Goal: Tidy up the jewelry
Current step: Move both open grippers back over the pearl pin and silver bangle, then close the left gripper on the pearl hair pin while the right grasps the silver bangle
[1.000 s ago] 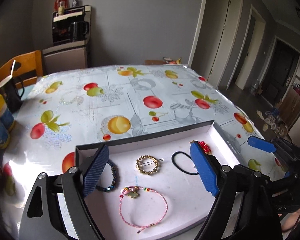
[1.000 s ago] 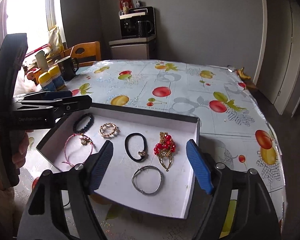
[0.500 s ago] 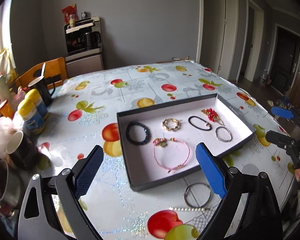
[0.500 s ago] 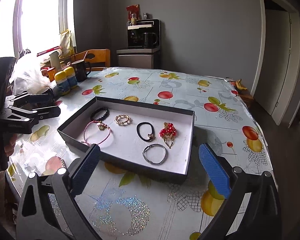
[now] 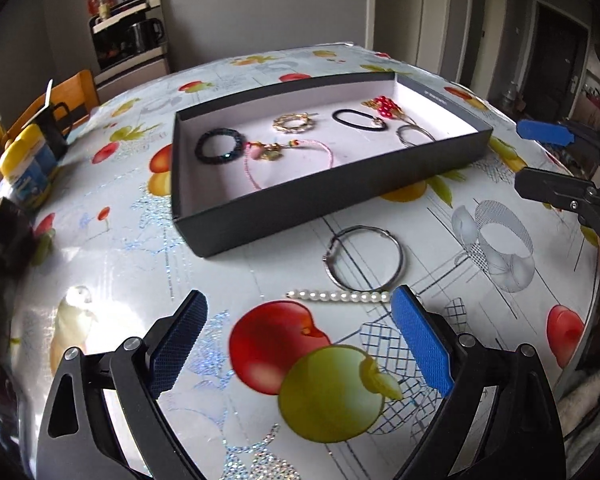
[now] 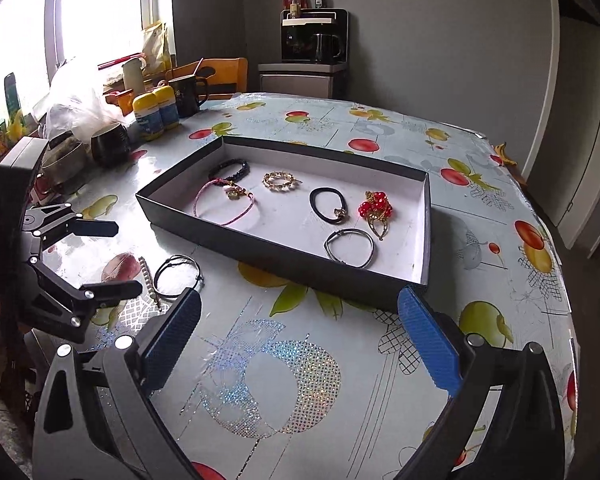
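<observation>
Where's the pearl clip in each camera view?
Left wrist: pearl clip lies low centre on the table, just below the silver bangle.
Right wrist: pearl clip at lower left, left of that bangle.
Shared landmark: the black tray.

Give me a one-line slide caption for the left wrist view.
Open left gripper above pearl clip and silver bangle, both outside the jewelry tray.

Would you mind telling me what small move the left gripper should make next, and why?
Probably ease the left gripper forward and down over the white pearl hair clip. Its jaws stand open and empty just short of it, and the clip and the silver bangle lie on the fruit-print tablecloth outside the black shallow box.
</observation>
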